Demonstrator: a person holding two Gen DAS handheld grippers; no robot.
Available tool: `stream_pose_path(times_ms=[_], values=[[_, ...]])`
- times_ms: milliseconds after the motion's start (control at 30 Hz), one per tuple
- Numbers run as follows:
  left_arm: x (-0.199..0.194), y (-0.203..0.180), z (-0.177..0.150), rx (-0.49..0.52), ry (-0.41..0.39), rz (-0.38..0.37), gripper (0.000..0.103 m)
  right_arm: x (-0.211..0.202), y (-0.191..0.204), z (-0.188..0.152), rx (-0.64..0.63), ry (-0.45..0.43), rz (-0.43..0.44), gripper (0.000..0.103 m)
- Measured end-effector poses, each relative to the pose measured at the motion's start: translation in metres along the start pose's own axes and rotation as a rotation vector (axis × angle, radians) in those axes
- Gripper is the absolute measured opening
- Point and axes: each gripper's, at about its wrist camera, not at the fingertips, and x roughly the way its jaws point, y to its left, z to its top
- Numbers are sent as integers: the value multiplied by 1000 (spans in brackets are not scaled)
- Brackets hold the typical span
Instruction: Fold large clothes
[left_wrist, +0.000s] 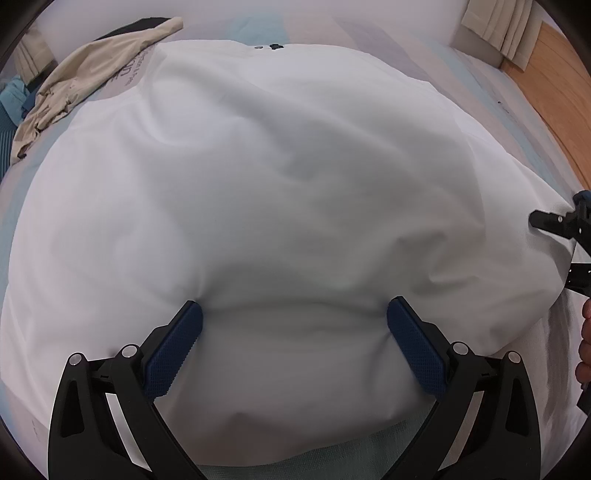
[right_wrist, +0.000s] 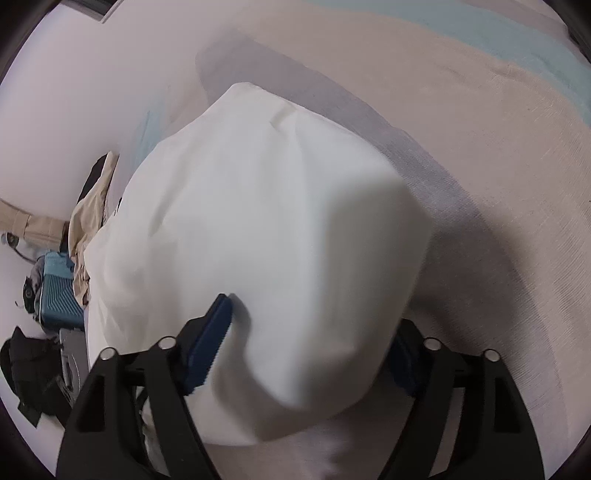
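- Left tool: jaws wide, blue pads pressed into the near hem of the white garment w/ a puffed ridge of cloth between them. Not pinched yet.
- Right tool: jaws wide apart, a thick bunch of the same white cloth filling the gap; left pad touches fabric, right pad mostly hidden behind it. Cloth looks draped through, not clamped; view is blurred, so grip can't be confirmed.
- Right tool also seen in left view at the garment's right edge, close to the bed's right side; person's hand just below it.
- White garment: spread over most of the bed, near hem at the bed's near edge, collar end w/ small dark mark toward the far edge. Centre is billowed and wrinkled, not flat.
- Beige garment: crumpled at the bed's far-left corner, touching the white one's far-left edge.
- Blue ribbed item & dark bag: off the bed, left side.
- Curtain & wood floor: far right, beyond bed.
- Step, by my read: take hold of near hem and right edge to begin a fold.
- Advice: close each tool on a thin edge, not a fat bunch; keep both at even height & tension; carry the hem toward the collar w/ edges aligned; let the air out so the middle lies flat; keep clear of the beige garment.
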Motion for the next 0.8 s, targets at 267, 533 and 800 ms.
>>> stream_pose_path(times_ms=[267,533,800], values=[[1,2,-3,0,-5,4,98,-5,5,3,79,21,53,30],[1,3,-4,0,-10,3,98,-23,37,3,3,-18,49,19],[1,4,-2,-1,-16,-3,98,-46,100,-2,-240,-62,8,18]])
